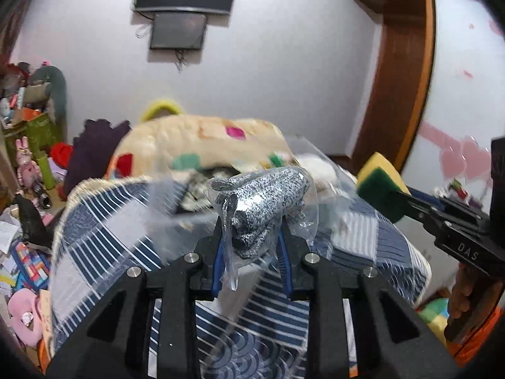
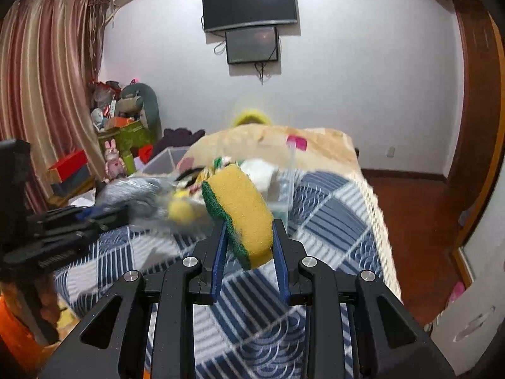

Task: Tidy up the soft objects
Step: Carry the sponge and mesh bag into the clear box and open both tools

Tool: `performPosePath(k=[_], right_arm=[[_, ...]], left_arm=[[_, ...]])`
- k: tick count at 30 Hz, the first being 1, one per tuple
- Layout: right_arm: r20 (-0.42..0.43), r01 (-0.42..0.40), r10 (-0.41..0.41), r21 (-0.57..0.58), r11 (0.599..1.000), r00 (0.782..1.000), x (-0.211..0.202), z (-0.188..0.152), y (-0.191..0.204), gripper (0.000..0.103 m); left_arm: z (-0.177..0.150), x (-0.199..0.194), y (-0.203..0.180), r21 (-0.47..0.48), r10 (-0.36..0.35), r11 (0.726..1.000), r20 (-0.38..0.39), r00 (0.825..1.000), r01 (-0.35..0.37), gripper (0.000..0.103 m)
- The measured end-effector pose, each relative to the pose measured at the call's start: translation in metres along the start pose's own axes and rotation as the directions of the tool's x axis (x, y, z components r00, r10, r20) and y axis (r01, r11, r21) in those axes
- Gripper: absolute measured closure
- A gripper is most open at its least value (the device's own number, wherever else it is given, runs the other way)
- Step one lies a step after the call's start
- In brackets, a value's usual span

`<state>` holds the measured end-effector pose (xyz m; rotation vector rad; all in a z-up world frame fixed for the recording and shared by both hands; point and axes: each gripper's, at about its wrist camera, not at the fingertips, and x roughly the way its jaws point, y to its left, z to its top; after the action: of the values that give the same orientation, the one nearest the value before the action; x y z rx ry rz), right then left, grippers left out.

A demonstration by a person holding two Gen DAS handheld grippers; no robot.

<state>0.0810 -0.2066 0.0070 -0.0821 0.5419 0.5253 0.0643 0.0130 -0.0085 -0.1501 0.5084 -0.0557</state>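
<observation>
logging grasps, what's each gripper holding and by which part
Left gripper pinches the bagged grey knit item at its near end. Right gripper clamps the yellow-green sponge across its near lower end.

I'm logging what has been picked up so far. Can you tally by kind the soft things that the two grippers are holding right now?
Sponges: 1, the yellow and green sponge in the right hand-held gripper.
Bagged knit items: 1, the grey knit item in a clear plastic bag in the left hand-held gripper.
Total: 2
</observation>
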Motion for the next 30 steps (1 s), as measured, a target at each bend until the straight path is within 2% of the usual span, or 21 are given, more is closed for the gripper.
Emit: performPosePath(k=[5, 9, 14, 18, 22, 25, 27, 30], right_arm=[[0.046, 0.014, -0.015, 0.004, 1.000, 0.999, 0.013, 0.023, 0.000, 0.078], [0.050, 0.015, -0.016, 0.012, 1.000, 0.999, 0.029, 0.033, 0.003, 0.078], [-0.005, 0.018, -0.019, -0.018, 1.000, 1.000, 0.059, 0.033, 0.014, 0.078], [-0.060, 0.022, -0.025, -0.051, 0.998, 0.998, 0.080, 0.024, 0.021, 0.078], [-0.081, 0.027, -0.034, -0.077, 0.997, 0.996, 0.083, 0.020, 0.025, 0.073], [-0.084, 0.034, -0.040, -0.075, 0.997, 0.996, 0.081, 0.019, 0.023, 0.062], [-0.084, 0.024, -0.029, -0.059, 0.998, 0.996, 0.077, 0.020, 0.021, 0.054], [-0.073, 0.020, -0.023, -0.049, 0.999, 0.997, 0.069, 0.022, 0.018, 0.054]], left_arm=[[0.023, 0.008, 0.020, -0.041, 0.065, 0.997, 0.031, 0.997, -0.064, 0.074], [0.032, 0.028, 0.027, -0.054, 0.104, 0.993, 0.012, 0.995, -0.103, 0.074], [0.027, 0.064, 0.029, -0.044, 0.136, 0.989, -0.045, 0.990, -0.138, 0.074], [0.023, 0.082, 0.033, -0.063, 0.100, 0.992, -0.100, 0.990, -0.107, 0.074], [0.021, 0.080, 0.031, -0.052, 0.094, 0.994, -0.093, 0.991, -0.099, 0.062], [0.020, 0.073, 0.030, -0.043, 0.106, 0.993, -0.075, 0.992, -0.109, 0.049], [0.020, 0.067, 0.029, -0.037, 0.117, 0.992, -0.059, 0.991, -0.119, 0.047], [0.021, 0.055, 0.028, -0.027, 0.109, 0.994, -0.041, 0.993, -0.111, 0.045]])
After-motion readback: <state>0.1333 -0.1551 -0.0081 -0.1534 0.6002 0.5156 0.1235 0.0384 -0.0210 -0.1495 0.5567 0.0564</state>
